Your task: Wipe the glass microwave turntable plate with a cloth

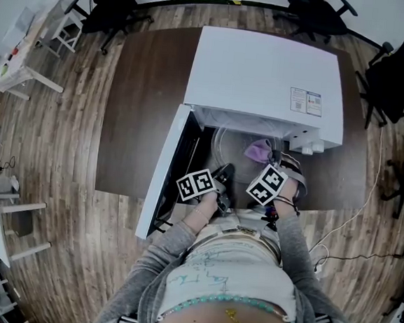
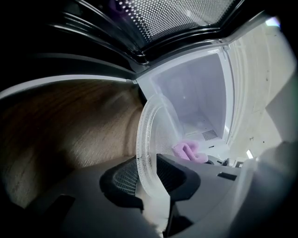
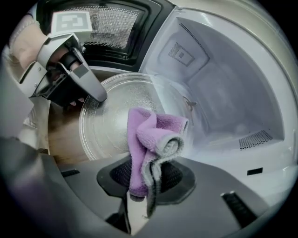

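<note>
The person's forearms point(image 1: 195, 223) reach forward side by side toward the open microwave point(image 1: 266, 71). The left gripper point(image 1: 222, 173) sits at the microwave's mouth, angled gently down, with its jaws clamped on the rim of the glass plate point(image 2: 150, 139). The right gripper point(image 1: 267, 159), tilted steeply down just inside that mouth, pinches the cloth point(image 3: 151, 139).

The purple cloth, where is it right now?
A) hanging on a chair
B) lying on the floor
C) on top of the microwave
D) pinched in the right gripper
D: the right gripper view shows the cloth bunched up and clamped between the jaws of the right gripper, in front of the plate.
</note>
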Tool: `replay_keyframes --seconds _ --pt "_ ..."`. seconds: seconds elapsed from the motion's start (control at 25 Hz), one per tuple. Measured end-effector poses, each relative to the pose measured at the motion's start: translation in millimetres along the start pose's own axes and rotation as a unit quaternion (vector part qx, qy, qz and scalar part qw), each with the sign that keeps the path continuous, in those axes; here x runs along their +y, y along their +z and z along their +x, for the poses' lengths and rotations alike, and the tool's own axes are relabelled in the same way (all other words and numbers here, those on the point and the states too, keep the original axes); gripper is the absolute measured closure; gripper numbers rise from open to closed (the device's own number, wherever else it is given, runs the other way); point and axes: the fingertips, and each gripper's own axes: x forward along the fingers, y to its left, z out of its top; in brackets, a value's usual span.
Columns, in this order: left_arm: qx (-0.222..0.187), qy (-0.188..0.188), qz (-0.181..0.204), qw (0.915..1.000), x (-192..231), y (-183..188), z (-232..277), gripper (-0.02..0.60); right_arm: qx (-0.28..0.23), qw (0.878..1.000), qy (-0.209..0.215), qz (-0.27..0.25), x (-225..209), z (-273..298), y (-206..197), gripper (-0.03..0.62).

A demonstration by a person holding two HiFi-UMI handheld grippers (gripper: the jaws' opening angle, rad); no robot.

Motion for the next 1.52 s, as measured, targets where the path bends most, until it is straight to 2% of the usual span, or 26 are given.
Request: replay_keyframes --seconds 0.4,0.92,1.24,1.52 --pt "-0.004 0.000 0.004 1.0000 0 1 -1 0.482 -0.010 0.999 0.019 -0.045 24 -6 17 0.480" --pt "-0.004 -0.001 0.004 1.0000 -1 0 0 0.480 -0.048 0.993 0.039 -0.102 45 -7 63 0.480" --pt "-0.003 -0.003 0.004 1.0000 -2 0 -1 0.482 -0.067 0.989 0.036 -0.123 38 -3 96 0.480" --pt "-0.002 -0.003 0.004 1.0000 -2 -1 2 0.482 -0.074 0.988 0.033 -0.130 29 3 105 0.480"
